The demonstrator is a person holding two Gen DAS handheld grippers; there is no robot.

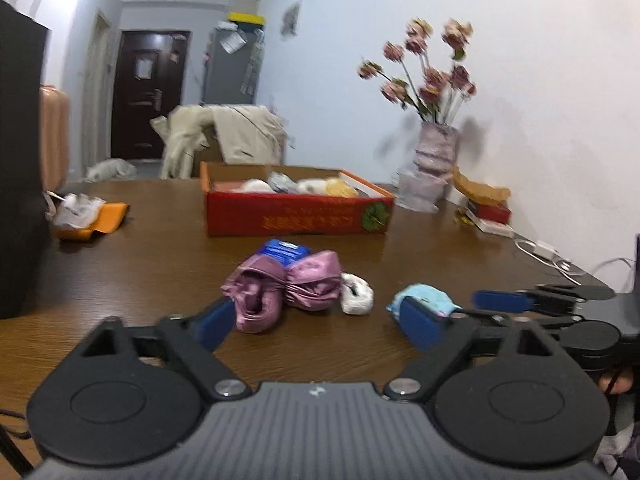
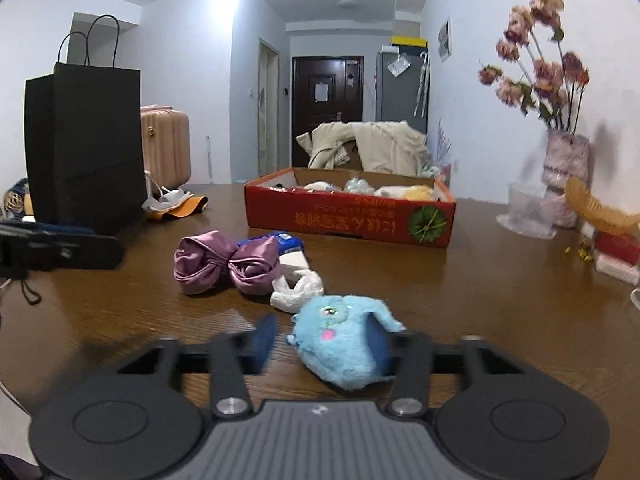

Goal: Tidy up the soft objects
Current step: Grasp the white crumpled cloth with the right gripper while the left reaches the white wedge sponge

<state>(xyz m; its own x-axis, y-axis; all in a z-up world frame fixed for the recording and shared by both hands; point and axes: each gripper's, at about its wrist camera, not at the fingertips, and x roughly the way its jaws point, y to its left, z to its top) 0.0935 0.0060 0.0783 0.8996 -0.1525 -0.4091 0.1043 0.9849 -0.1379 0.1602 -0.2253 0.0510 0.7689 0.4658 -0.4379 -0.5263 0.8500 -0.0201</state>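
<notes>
A blue plush toy (image 2: 344,340) lies on the brown table between the open fingers of my right gripper (image 2: 320,344); the right pad touches it, the left pad stands apart. The toy also shows in the left wrist view (image 1: 424,300). A purple satin bow (image 1: 284,288) (image 2: 224,264), a white crumpled bag (image 1: 356,294) (image 2: 296,292) and a blue packet (image 1: 286,252) lie mid-table. My left gripper (image 1: 320,320) is open and empty, just short of the bow. A red cardboard box (image 1: 296,216) (image 2: 348,220) holding several soft items stands behind.
A black paper bag (image 2: 84,144) stands at the left. A vase of dried flowers (image 1: 436,148) (image 2: 564,176) stands by the right wall, with small boxes and a white cable (image 1: 536,248) beside it. An orange pouch (image 1: 92,220) lies at the far left.
</notes>
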